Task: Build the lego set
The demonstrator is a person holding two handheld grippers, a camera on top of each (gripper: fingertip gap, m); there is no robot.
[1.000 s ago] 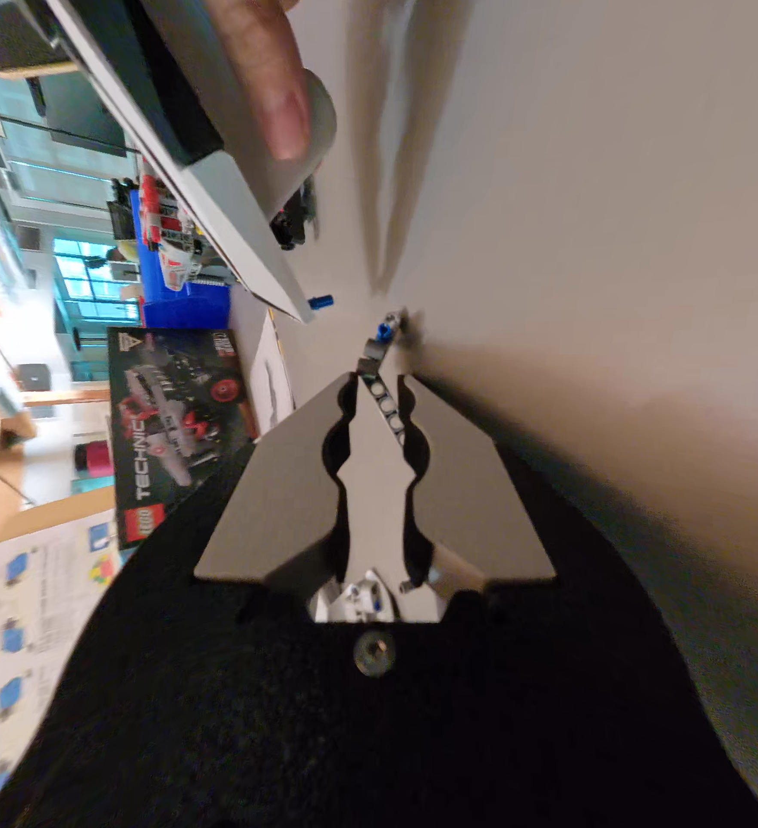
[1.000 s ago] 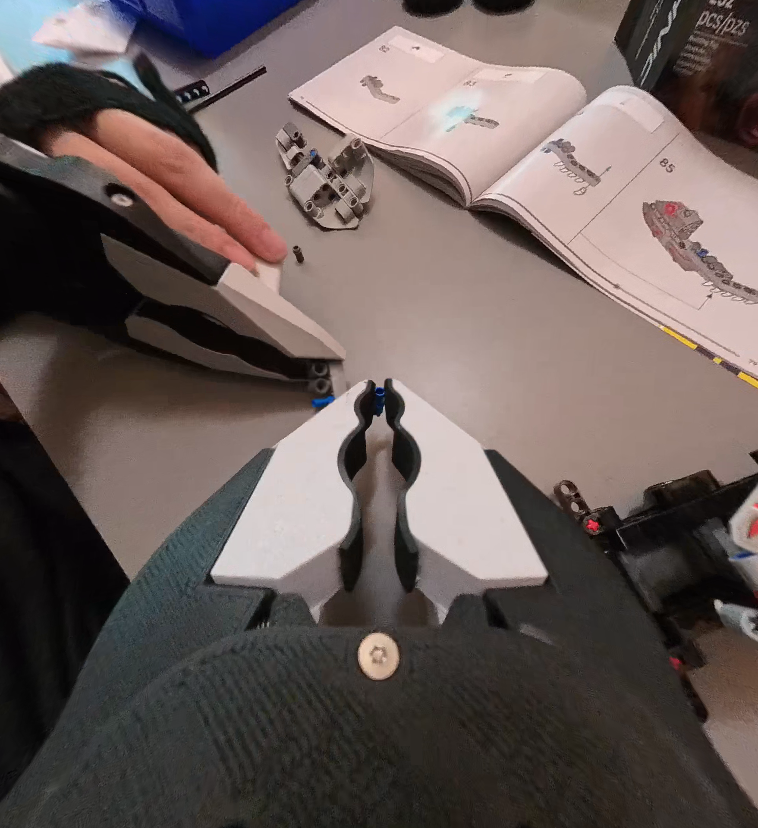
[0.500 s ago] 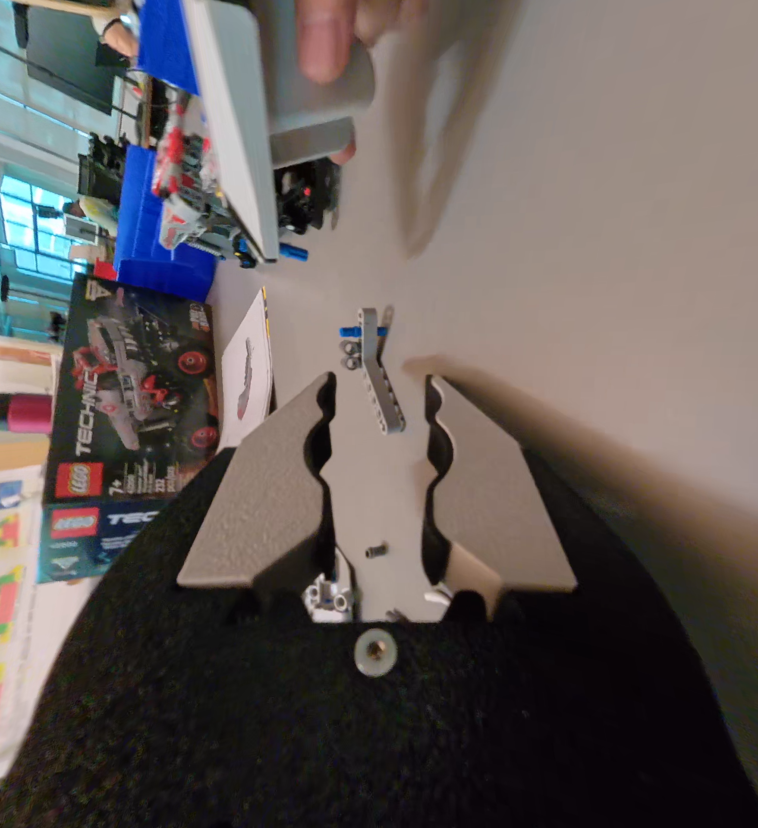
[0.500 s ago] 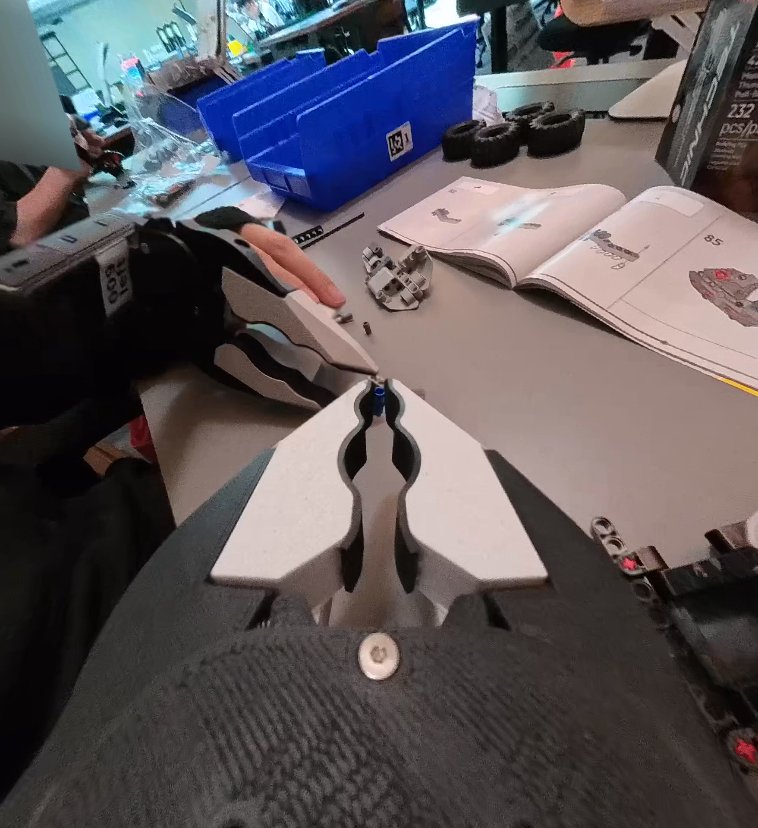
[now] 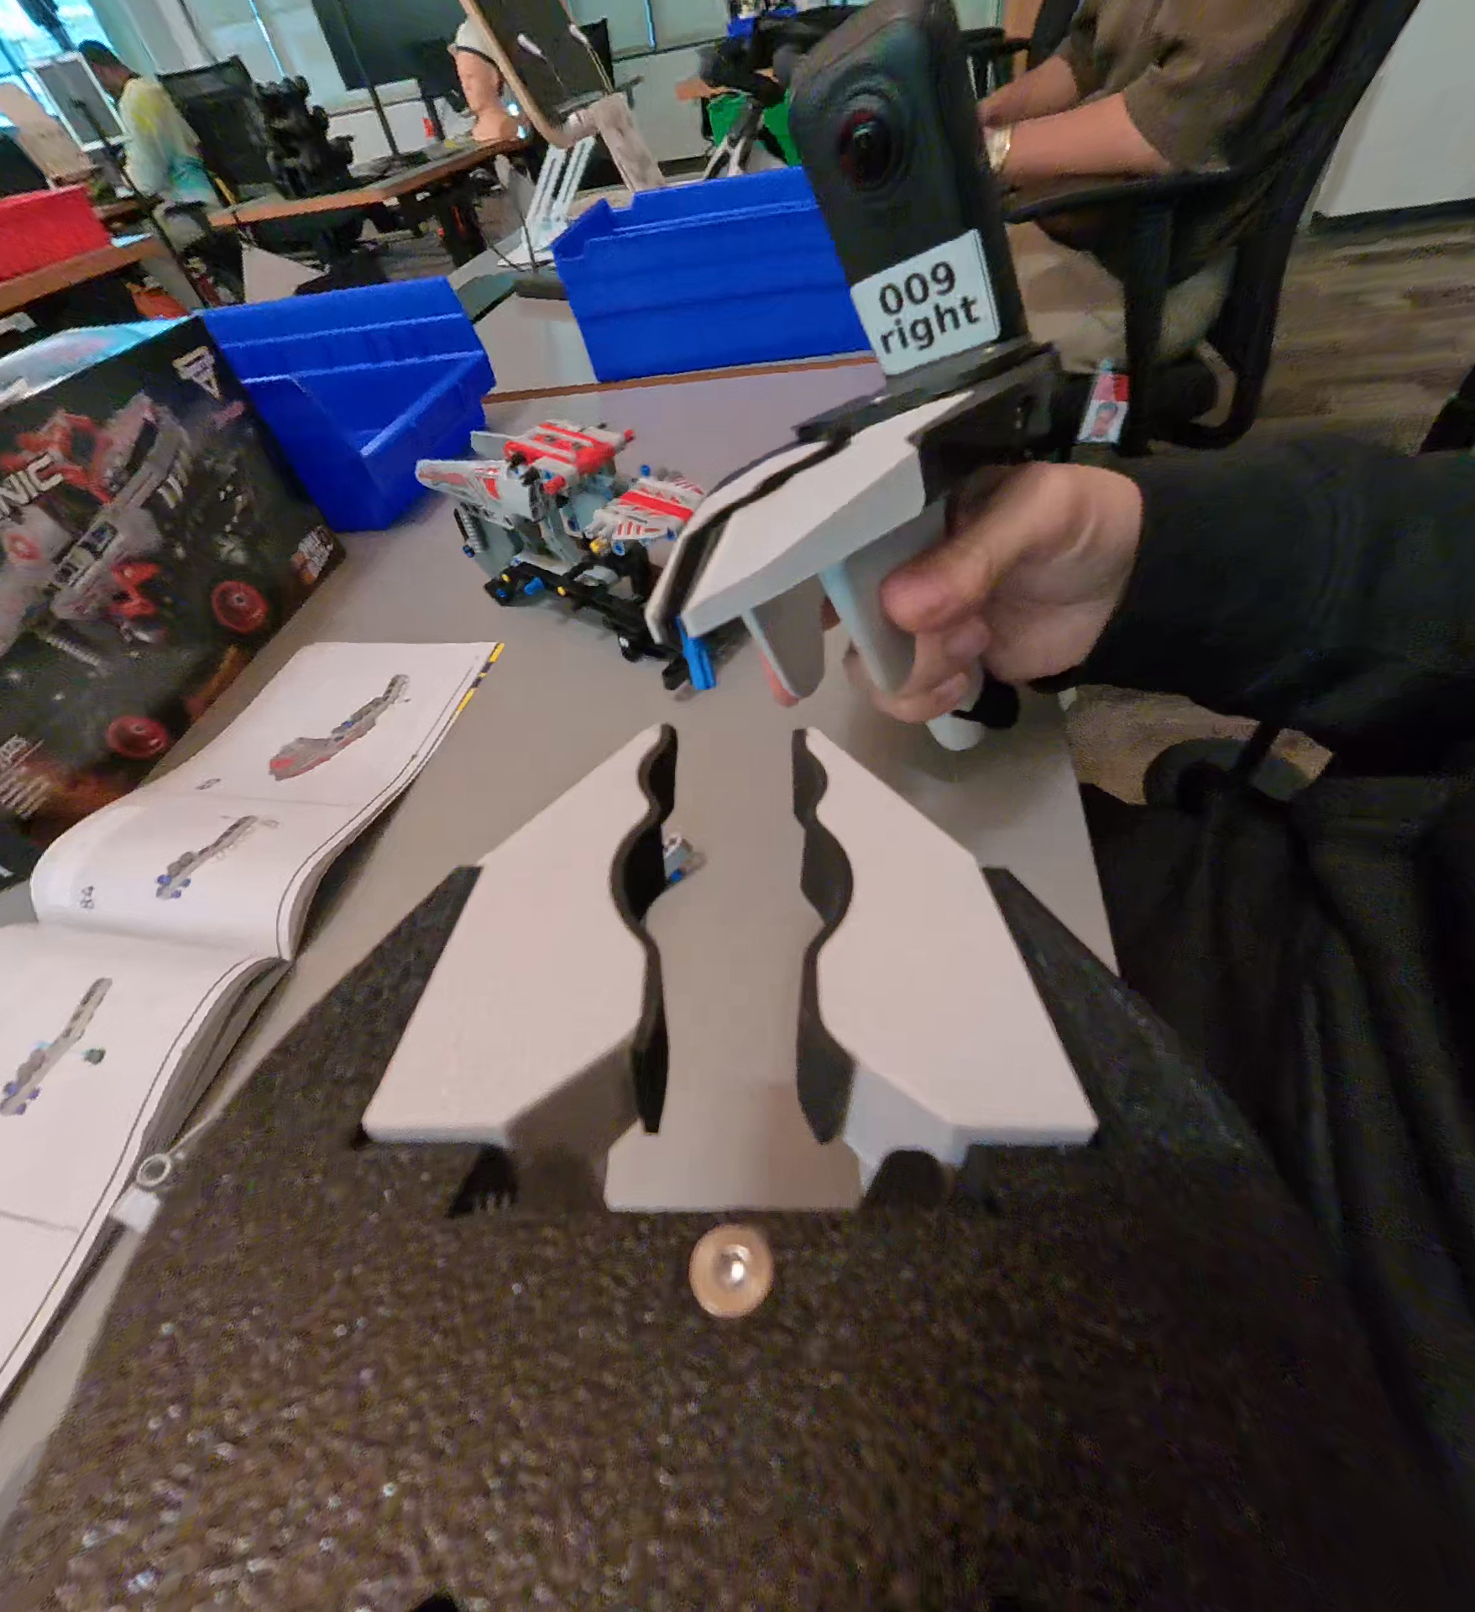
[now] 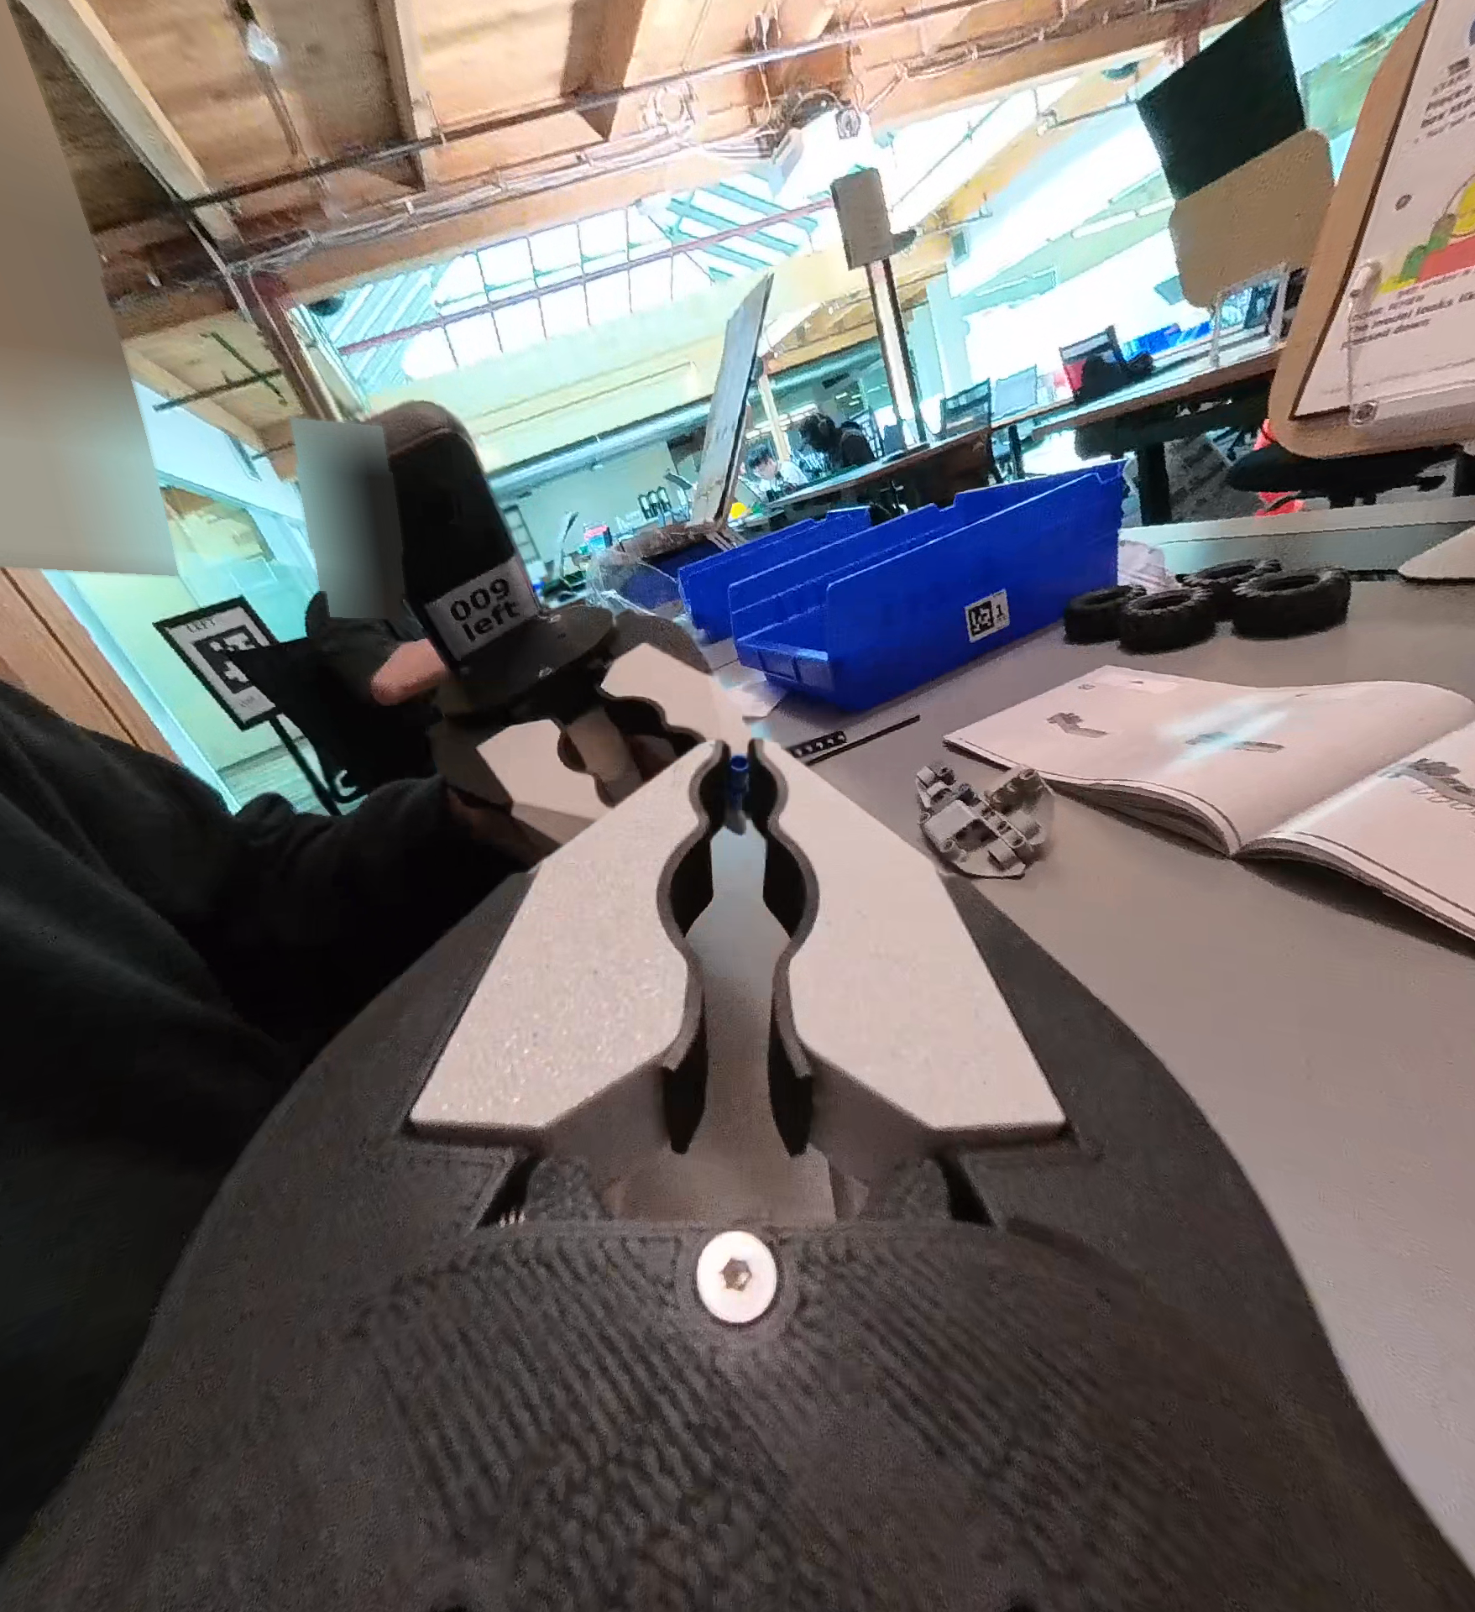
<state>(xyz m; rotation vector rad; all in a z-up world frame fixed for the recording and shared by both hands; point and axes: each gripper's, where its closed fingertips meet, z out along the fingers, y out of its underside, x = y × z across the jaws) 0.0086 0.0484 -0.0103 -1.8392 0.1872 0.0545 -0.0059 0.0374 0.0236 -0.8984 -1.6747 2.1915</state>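
1. Far to the left of the left gripper (image 5: 734, 750) stands the dark set box (image 5: 97, 541), and nearer in lies the open instruction booklet (image 5: 219, 837) on the grey table (image 5: 577, 698).
2. The left gripper's jaws stand apart with nothing between them. A small grey piece (image 5: 679, 857) lies on the table just inside the left finger (image 5: 542, 959), partly hidden by it.
3. Ahead of the left gripper's tips sits the half-built red, white and grey vehicle (image 5: 568, 515), with blue bins (image 5: 367, 392) behind it.
4. Ahead and to the right, a bare hand (image 5: 1004, 584) holds the right gripper (image 5: 681, 628) tilted down toward the table, a blue pin (image 5: 700, 661) pinched at its tips, just beside the vehicle's black base.
5. In the right wrist view, the right gripper (image 6: 739, 768) is closed on that blue pin (image 6: 737, 781), which stands upright at the fingertips.
6. Left of it, and close, the left gripper (image 6: 629, 733) shows its spread fingers.
7. To the right of the right gripper lie a small grey sub-assembly (image 6: 982, 816), the booklet (image 6: 1239, 785), a blue bin (image 6: 917, 602) and black tyres (image 6: 1213, 602).
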